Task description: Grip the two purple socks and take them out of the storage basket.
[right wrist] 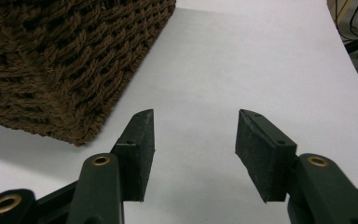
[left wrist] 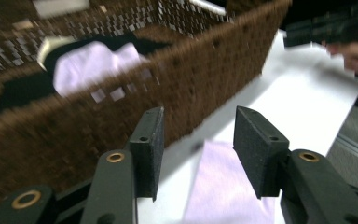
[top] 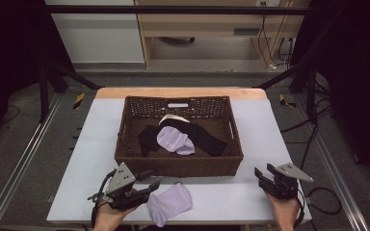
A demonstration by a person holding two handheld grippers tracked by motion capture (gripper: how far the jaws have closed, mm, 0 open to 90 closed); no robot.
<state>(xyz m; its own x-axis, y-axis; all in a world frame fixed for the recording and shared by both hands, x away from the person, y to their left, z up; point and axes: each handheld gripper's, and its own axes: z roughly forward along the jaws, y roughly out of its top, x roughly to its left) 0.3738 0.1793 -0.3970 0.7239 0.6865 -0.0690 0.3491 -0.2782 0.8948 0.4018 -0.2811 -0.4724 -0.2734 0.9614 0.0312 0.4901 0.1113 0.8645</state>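
One lavender sock point(top: 169, 203) lies flat on the table point(top: 231, 192) just in front of the wicker basket point(top: 179, 166), left gripper point(top: 147, 185) beside it, jaws spread, nothing between. Right gripper point(top: 265, 174), off the basket's front right corner, jaws apart over bare tabletop.

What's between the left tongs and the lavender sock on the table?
Nothing visible. The left tongs stand open just above the lavender sock, which lies flat on the table in front of the basket.

One wicker basket point(top: 178, 165), two lilac socks point(top: 169, 202) point(top: 175, 140), and two hand-held grippers point(top: 150, 185) point(top: 264, 173).
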